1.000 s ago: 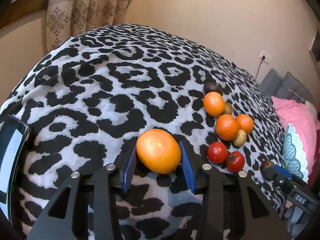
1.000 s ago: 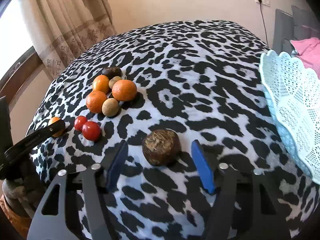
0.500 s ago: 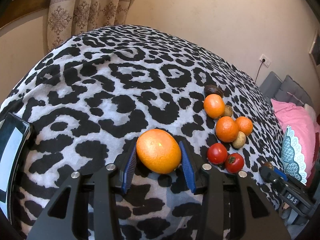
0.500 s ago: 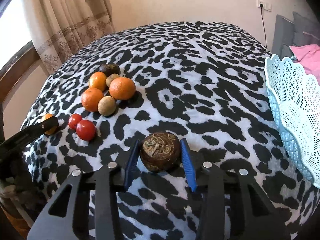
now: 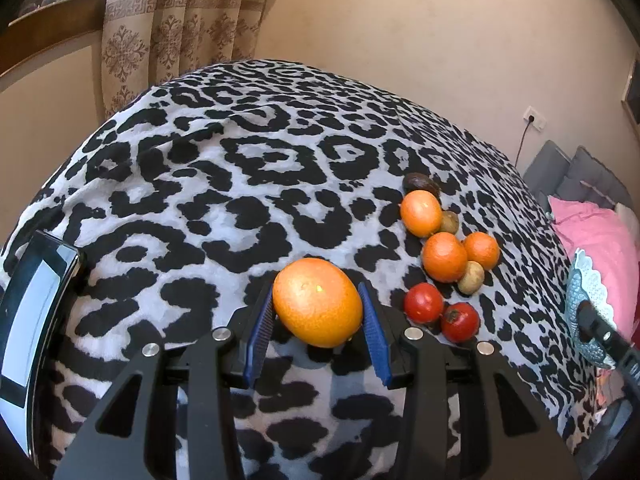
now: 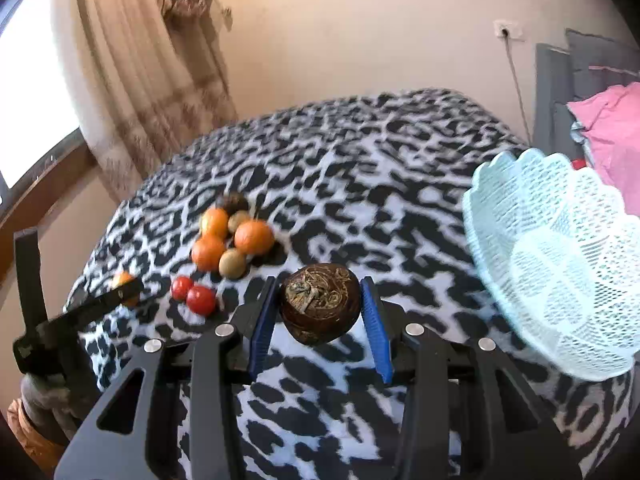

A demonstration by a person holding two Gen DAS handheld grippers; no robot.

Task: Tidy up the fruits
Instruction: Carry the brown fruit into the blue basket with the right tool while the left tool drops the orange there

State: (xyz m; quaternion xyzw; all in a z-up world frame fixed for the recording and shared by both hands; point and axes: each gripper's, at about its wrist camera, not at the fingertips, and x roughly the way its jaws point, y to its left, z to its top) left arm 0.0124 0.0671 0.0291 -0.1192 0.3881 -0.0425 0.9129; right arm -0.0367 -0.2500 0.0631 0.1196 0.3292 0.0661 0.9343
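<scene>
My left gripper (image 5: 318, 318) is shut on a large orange (image 5: 318, 302) and holds it above the leopard-print bed cover (image 5: 240, 184). My right gripper (image 6: 320, 312) is shut on a dark brown wrinkled fruit (image 6: 319, 308), lifted off the cover, left of a pale blue lattice basket (image 6: 560, 272). On the cover lies a pile of fruit: three oranges (image 5: 444, 256), two red tomatoes (image 5: 423, 302), two small brown-green fruits (image 5: 471, 277) and a dark avocado (image 5: 420, 184). The pile also shows in the right wrist view (image 6: 232, 244).
A phone (image 5: 32, 308) lies at the cover's left edge. A pink pillow (image 5: 596, 240) and a grey headboard (image 5: 580, 172) are at the right. A curtain (image 5: 172, 28) hangs behind. The basket's rim (image 5: 580, 284) shows at the far right.
My right gripper closed on the brown fruit and lifted it up from the cover, toward the basket. My left gripper kept its hold on the large orange and rose slightly.
</scene>
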